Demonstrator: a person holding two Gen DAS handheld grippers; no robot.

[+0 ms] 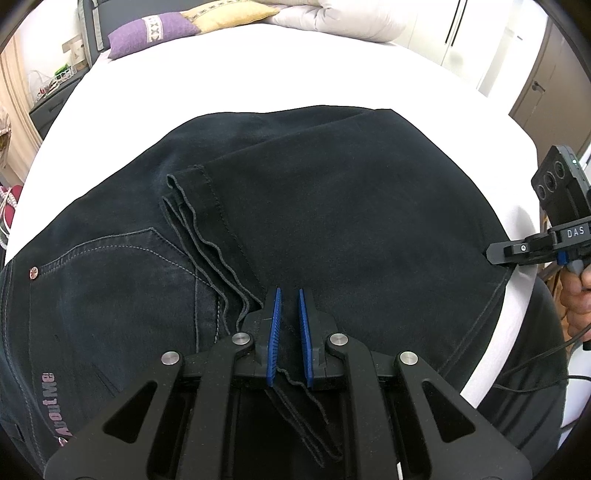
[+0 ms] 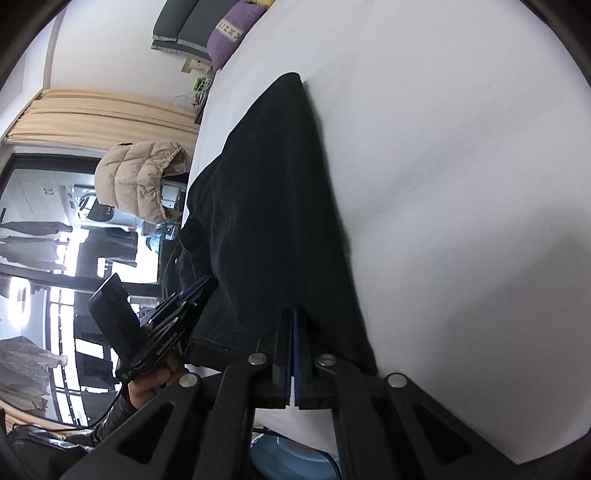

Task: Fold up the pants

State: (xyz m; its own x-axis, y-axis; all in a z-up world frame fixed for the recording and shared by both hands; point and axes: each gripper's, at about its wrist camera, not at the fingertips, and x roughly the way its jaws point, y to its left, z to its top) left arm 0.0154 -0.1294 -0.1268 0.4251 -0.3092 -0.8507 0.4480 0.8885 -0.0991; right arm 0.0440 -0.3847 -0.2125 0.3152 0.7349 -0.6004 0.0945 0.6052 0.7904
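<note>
**Dark pants folded on bed, both grippers at the near edge**

- Pants (image 1: 332, 206): dark denim, lying flat on the white bed (image 1: 221, 92), folded so the leg ends lie over the seat. Hem edges (image 1: 195, 206) stacked in several layers, running diagonally toward the left gripper. Back pocket (image 1: 122, 258) with a copper rivet sits left of the hems; printed lettering on the fabric lower left.
- Left gripper (image 1: 289, 332): fingers slightly apart, blue pads (image 1: 274, 332) facing each other over the denim. A loose hem edge runs through the gap between them. Not clamped; whether the pads touch the fabric can't be told.
- Right gripper (image 2: 292, 354): fingers pressed together, pads nearly flush, at the near edge of the pants. Cloth lies right against the tips, but whether any is pinched between them can't be told. In the left wrist view it shows at the right edge of the pants, side-on, tip touching the fabric at the fold.
- Right wrist view is rolled sideways: pants appear as a long dark strip across the bed sheet, with the left gripper and the hand holding it at lower left.
- Containers: none visible.
- Surroundings: purple pillow (image 1: 151, 31) and yellow pillow (image 1: 225, 18) at the head of the bed, white duvet (image 1: 332, 18) bunched beside them. Beige puffer jacket (image 2: 142, 181) hanging off to the side of the bed, curtain (image 2: 99, 110) behind it.
</note>
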